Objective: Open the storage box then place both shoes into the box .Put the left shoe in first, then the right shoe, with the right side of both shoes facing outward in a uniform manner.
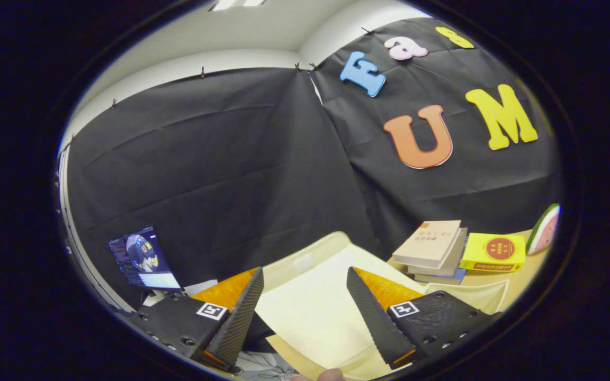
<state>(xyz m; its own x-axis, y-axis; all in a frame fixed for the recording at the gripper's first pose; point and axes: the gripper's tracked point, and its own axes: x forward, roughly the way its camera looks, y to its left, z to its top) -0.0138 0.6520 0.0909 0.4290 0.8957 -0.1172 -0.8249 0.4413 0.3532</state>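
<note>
Spreading wide, the gripper holds nothing — its fingers stand well apart with the cream box lid showing between them. Each finger carries a small square black-and-white marker tag near its base.

Writing is scarce and hard to read. The top book of the stack has a line of print on its pale cover, too small to make out. The yellow box, just right of the stack, bears a red round emblem and a red strip of print along its lower edge, also illegible.

A watermelon-slice toy stands further right of the yellow box, at the far side of the bench. Well left of the stack, a monitor glows against the black cloth wall. White cables lie below the gripper's left finger, and a fingertip shows at the near edge.

The storage box sits left of the book stack, directly ahead of the gripper: its lid is a broad cream panel tilted up, running from between the fingers to a rounded far rim beyond them. Its right corner lies just in front of the stack. No shoes can be made out.
</note>
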